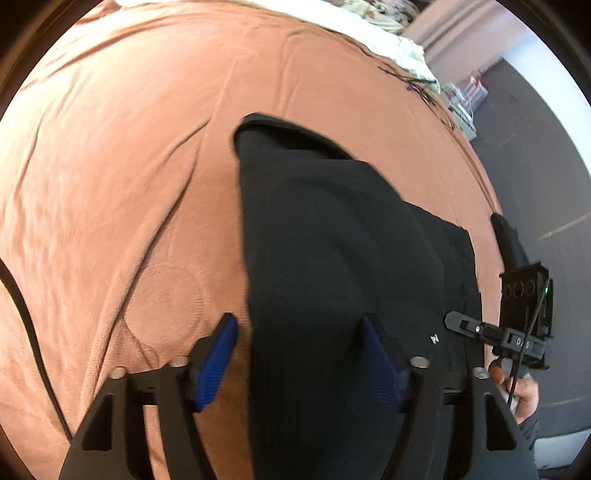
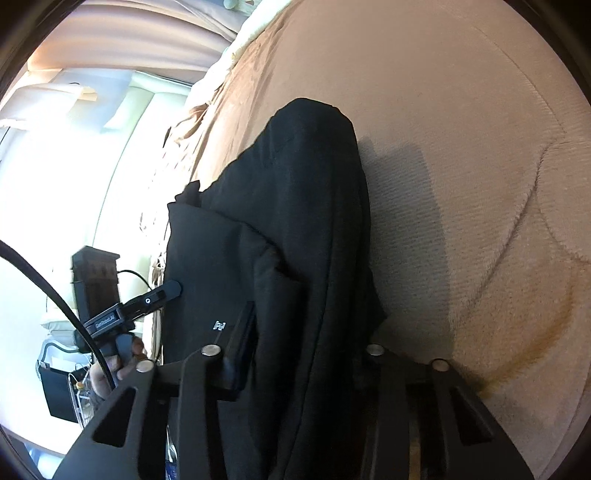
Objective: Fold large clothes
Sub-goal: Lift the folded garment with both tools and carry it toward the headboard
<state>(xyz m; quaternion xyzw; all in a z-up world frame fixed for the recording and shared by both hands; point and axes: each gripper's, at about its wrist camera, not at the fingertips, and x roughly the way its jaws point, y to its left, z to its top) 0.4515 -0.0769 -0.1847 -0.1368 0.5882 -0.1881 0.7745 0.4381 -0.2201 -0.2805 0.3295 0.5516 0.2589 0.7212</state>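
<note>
A black garment [image 1: 332, 258] is lying in a long folded strip on a bed under a salmon-pink blanket [image 1: 110, 166], w/ both grippers working its near end.

Left wrist view: the left gripper [image 1: 299, 354] is hanging over the strip's near end, jaws standing wide and released. The left blue pad [image 1: 216, 363] is sitting clear of the cloth, over bare blanket just beside the strip's left edge; the right pad [image 1: 380, 363] is resting over the fabric. Nothing is being pinched. A small white logo [image 1: 434, 338] is showing on the cloth just right of the jaws. Farther right, the other gripper's finger is reaching in over the strip's edge, w/ a hand [image 1: 522, 391] gripping its handle. The far end of the strip is bunching up ahead of the jaws.

Right wrist view: the right gripper [image 2: 295, 354] is sitting on a thick ridge of the garment [image 2: 314, 221], jaws drawn in narrow w/ the fold running between them; fingertips are buried in dark cloth, so whether the pads are actually pressing can't be told. Left of these jaws, the left gripper's finger is touching or hovering at a flatter panel carrying the logo [image 2: 219, 325], a hand [image 2: 110, 369] behind it. Right of the jaws, pale blanket [image 2: 480, 184] is lying bare, the strip's shadow falling on it. Curtains [image 2: 129, 22] and a bright window are filling the far left.
</note>
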